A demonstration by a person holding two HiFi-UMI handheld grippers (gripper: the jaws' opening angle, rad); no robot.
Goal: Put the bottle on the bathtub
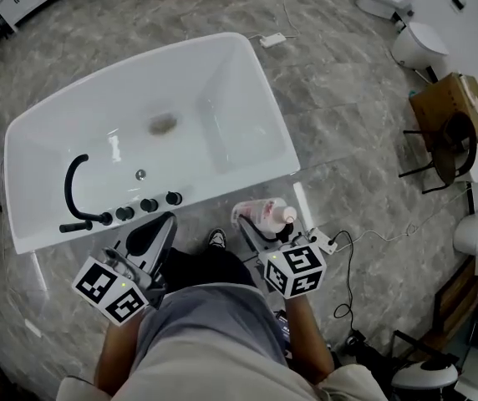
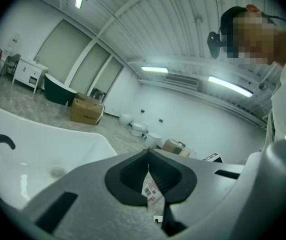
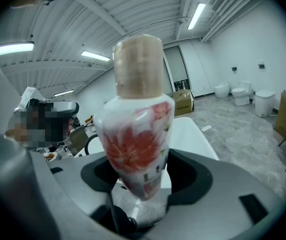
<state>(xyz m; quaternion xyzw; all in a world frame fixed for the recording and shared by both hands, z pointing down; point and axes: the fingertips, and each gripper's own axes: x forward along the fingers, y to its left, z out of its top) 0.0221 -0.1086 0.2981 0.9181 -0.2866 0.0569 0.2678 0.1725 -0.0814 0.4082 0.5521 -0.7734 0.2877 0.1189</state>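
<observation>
The bottle, white with red flowers and a tan cap, is clamped in the right gripper, just beside the white bathtub.

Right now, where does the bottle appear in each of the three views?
Head view: lower centre, the bottle lies in the right gripper, just below the near corner of the bathtub.
Left gripper view: not in it; the bathtub is at left.
Right gripper view: centre, the bottle between the jaws, bathtub behind.
Shared landmark: the white bathtub.
</observation>
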